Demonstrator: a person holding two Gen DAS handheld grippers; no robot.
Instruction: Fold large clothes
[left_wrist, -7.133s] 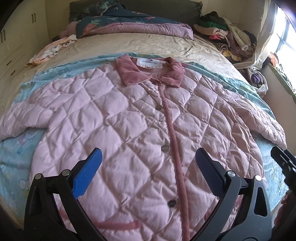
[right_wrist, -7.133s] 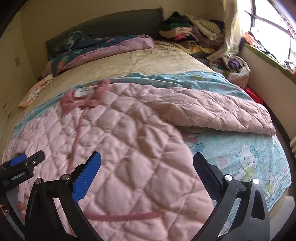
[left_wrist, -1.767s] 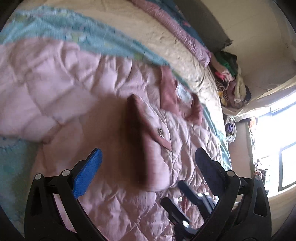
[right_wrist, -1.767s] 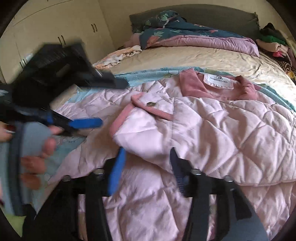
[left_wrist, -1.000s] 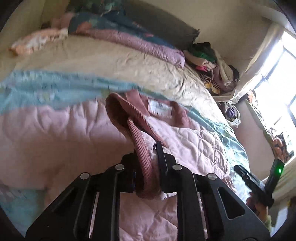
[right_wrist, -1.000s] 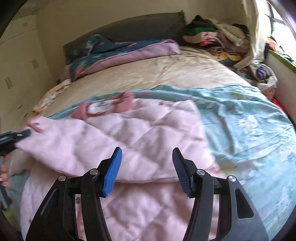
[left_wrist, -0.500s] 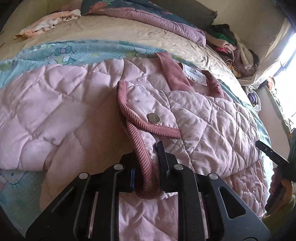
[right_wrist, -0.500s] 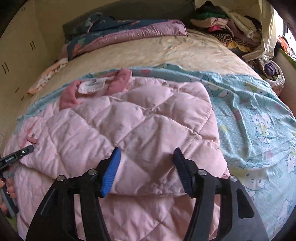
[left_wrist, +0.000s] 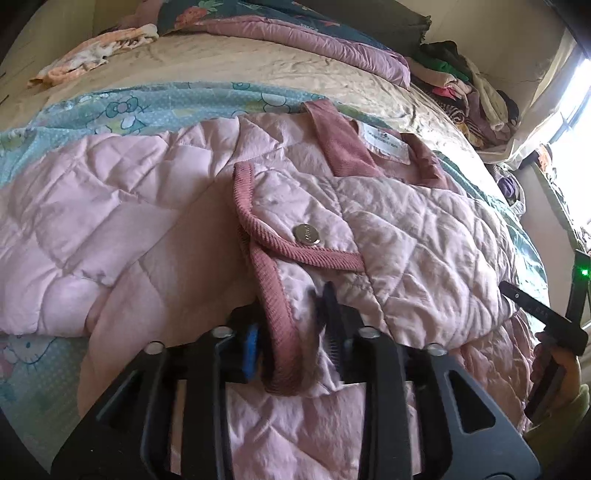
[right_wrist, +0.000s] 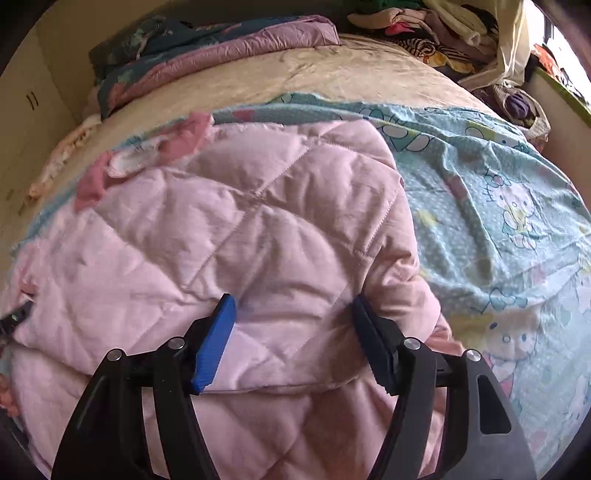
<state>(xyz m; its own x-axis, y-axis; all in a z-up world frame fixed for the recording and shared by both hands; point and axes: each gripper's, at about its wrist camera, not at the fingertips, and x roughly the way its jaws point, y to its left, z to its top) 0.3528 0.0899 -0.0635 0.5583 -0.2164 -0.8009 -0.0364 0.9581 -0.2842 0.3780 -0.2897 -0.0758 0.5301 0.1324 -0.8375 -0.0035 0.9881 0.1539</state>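
Left gripper is pinched on the cuff of the pink jacket. Seven seconds ago the jacket lay flat and open on the bed. Now its sleeve is pulled across the chest, toward 9 o'clock, so one fold looks done. Right gripper hangs over the sleeve with fingers apart, holding nothing. At 1 o'clock a clothes pile sits well away. Nothing blocks the way.
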